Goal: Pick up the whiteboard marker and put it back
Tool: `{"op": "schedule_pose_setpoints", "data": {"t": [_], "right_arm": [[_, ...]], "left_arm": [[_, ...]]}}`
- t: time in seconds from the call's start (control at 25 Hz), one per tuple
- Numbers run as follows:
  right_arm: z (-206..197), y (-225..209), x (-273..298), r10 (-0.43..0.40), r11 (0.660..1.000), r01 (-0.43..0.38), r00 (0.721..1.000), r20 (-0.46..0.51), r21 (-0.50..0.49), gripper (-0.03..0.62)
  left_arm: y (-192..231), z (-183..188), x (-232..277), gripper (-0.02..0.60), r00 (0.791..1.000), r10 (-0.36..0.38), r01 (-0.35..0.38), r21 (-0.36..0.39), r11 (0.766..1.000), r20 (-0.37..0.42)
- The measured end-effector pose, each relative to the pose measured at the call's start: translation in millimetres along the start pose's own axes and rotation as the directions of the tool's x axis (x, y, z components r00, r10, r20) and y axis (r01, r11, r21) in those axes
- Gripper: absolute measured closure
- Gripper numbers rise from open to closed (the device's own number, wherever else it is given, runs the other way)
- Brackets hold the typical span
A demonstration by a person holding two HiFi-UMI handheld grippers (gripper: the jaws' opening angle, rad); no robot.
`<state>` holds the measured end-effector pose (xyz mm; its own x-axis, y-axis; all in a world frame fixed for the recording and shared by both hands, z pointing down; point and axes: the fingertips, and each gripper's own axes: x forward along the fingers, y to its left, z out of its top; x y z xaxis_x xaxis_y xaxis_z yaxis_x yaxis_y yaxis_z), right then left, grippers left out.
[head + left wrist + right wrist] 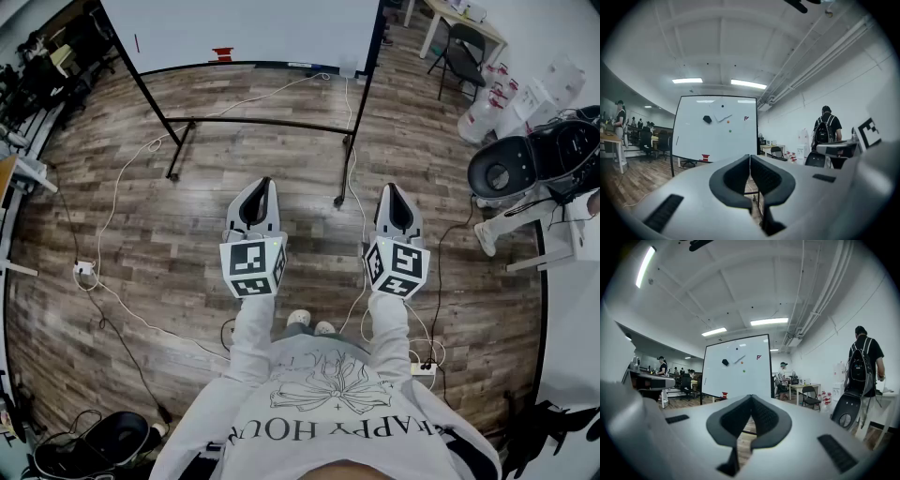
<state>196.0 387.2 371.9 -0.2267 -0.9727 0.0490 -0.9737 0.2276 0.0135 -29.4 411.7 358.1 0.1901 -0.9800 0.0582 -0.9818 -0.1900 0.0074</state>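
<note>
1. The whiteboard marker (676,140) is too small to identify with certainty. It is judged to be the slim dark stick on the face of the white freestanding whiteboard with a black metal frame (253,28), close to the board's left edge. Its long axis stands upright.
2. Relation to the tongs: the board stands ahead of both grippers and well apart from them. The candidate marker lies ahead and to the left, so the left gripper (265,185) is judged the nearer one. A level approach with the jaws spread side to side across the upright barrel would suit.
3. Left gripper state: clenched, pads meeting at the tips, nothing between them.
4. Right gripper (392,189) state: clenched, pads together, nothing held.
5. Other items on the board:
   - a small red block (222,54) on the bottom tray; its purpose cannot be told
   - a black hexagonal piece (707,119)
   - small coloured dots
6. Obstructions: the frame's black floor rail (262,122) crosses the path on the wood-plank floor. White cables (122,187) trail beside it. Both are trip points during the walk-up.
7. Surroundings: a black office chair (502,169) stands to the right. A person wearing a backpack (865,362) stands beyond it, clear of the route.
</note>
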Motion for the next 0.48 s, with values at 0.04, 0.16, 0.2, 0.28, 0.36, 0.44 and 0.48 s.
{"op": "schedule_pose_setpoints", "data": {"t": [0.04,0.16,0.2,0.28,0.36,0.44,0.48], "right_arm": [[0.1,0.2,0.9,0.000,1.000,0.000,1.000,0.000,0.000,0.591],[0.2,1.2,4.3,-0.002,1.000,0.002,1.000,0.000,-0.001,0.591],[0.2,1.8,5.9,-0.003,1.000,0.003,1.000,0.000,-0.002,0.591],[-0.3,3.4,10.1,-0.005,1.000,0.005,1.000,0.000,-0.002,0.591],[-1.3,5.1,14.5,-0.008,1.000,0.008,1.000,-0.001,-0.001,0.591],[-2.3,7.3,18.8,-0.014,1.000,0.014,1.000,0.000,0.004,0.591],[-2.6,8.8,21.1,-0.017,1.000,0.017,1.000,0.000,0.006,0.591]], "left_arm": [[0.4,0.0,0.9,0.575,1.000,-0.002,0.002,-0.001,1.000,0.000],[2.4,0.1,3.7,0.575,1.000,-0.005,0.005,-0.003,1.000,0.000],[3.6,0.3,4.9,0.575,1.000,-0.005,0.005,-0.003,1.000,0.000],[7.1,0.3,8.0,0.575,1.000,-0.005,0.005,-0.001,1.000,0.001],[11.4,-0.8,11.5,0.575,1.000,-0.004,0.004,-0.001,1.000,0.000],[16.2,-2.2,14.8,0.575,1.000,-0.004,0.004,-0.003,1.000,-0.003],[19.1,-2.7,16.4,0.575,1.000,-0.003,0.003,-0.002,1.000,-0.005]]}}
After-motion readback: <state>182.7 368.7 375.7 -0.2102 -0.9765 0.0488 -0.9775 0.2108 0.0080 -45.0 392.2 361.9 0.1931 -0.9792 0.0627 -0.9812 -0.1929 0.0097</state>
